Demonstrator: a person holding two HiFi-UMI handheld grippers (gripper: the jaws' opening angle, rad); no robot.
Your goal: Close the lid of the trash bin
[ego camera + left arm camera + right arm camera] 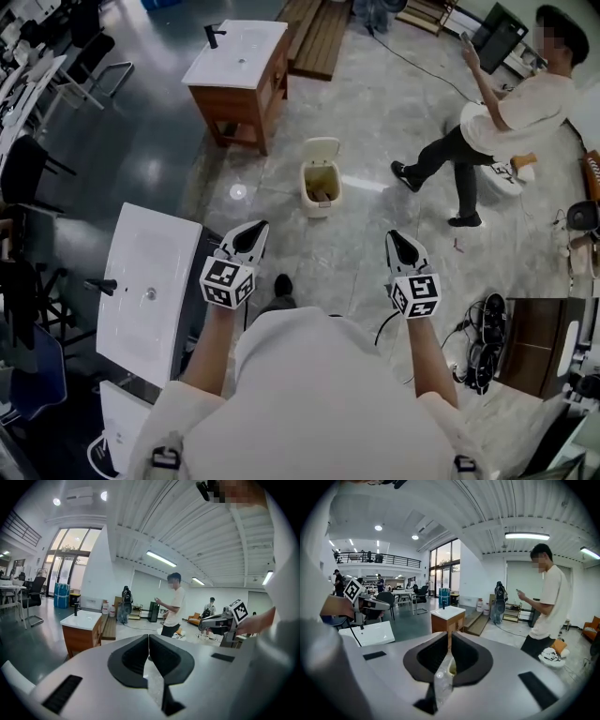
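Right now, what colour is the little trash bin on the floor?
The trash bin is cream-white, and so is its lid. The head view shows it best.

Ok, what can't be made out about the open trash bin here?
Head view: what lies inside the trash bin is too small to tell; so is the hinge of its lid.
Right gripper view: the right gripper itself hides all but a sliver of the bin.
Left gripper view: the left gripper hides it entirely.
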